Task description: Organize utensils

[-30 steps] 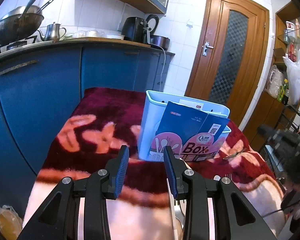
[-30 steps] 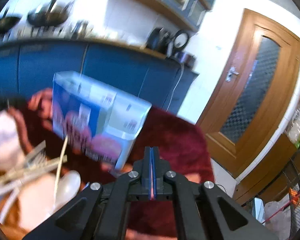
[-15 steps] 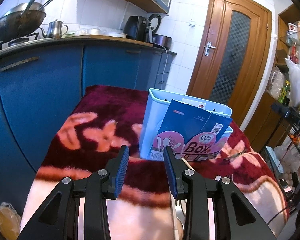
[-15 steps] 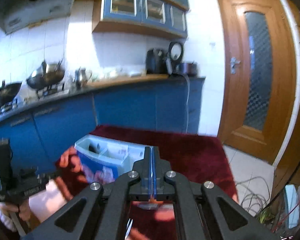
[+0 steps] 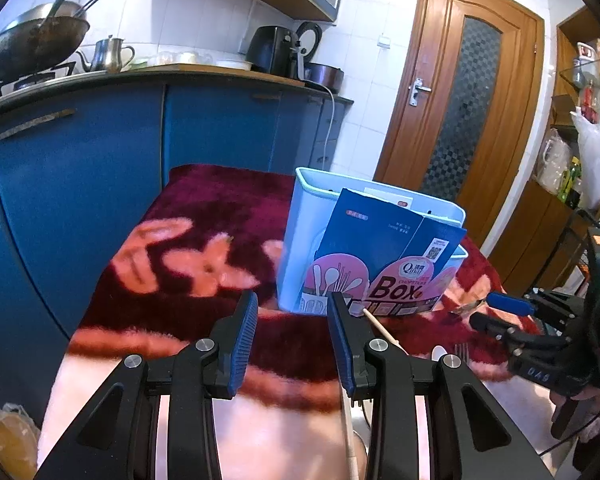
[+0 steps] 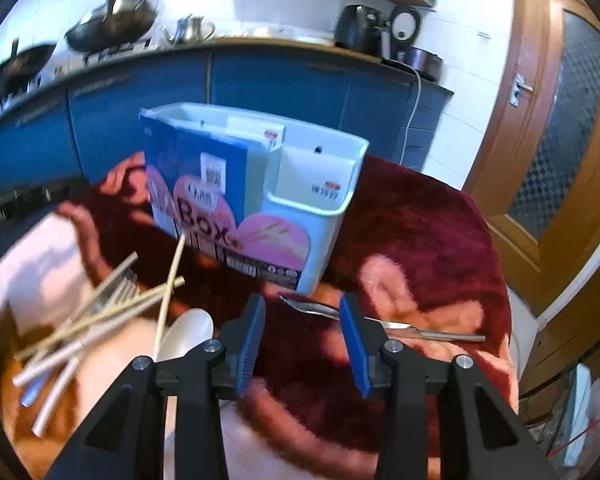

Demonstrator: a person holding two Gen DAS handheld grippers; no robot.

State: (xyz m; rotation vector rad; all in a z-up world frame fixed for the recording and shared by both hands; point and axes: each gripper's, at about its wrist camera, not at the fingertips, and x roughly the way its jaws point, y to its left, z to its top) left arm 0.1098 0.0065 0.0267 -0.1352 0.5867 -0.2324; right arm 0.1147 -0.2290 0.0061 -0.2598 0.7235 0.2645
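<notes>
- Two handheld grippers hang over a counter draped in a plush maroon-and-pink blanket (image 5: 204,208), with blue kitchen cabinets (image 5: 76,184) behind it.
- Left gripper (image 5: 294,304): its jaws stand partly spread with nothing between the blue pads; it points at the near face of the utensil box.
- Right gripper (image 6: 302,306): its jaws are opening, and nothing is pinched between them. A metal utensil (image 6: 384,322), its type hard to make out, lies flat on the blanket just past the tips, running from the gap out to the right.
- A pale blue plastic utensil box (image 6: 324,216) stands upright near the middle of the blanket, still wrapped in a blue-and-pink printed cardboard sleeve (image 5: 384,256) marked "Box". No utensil can be seen inside its compartments.
- Loose utensils lie in a heap on the blanket in front of the box, to the left in the right wrist view: several wooden chopsticks (image 6: 112,316) crossing one another, a fork (image 6: 120,286) among them, and a white spoon (image 6: 188,332) just beside the right gripper's left finger.
- One chopstick (image 6: 172,284) leans with its upper end touching the box's sleeve.
- In the left wrist view the right gripper appears at the right edge, held by a hand (image 5: 580,412).
- A wok (image 5: 36,44) and a kettle (image 5: 110,54) sit on the kitchen worktop, and a wooden door (image 5: 460,92) stands shut at the right.
</notes>
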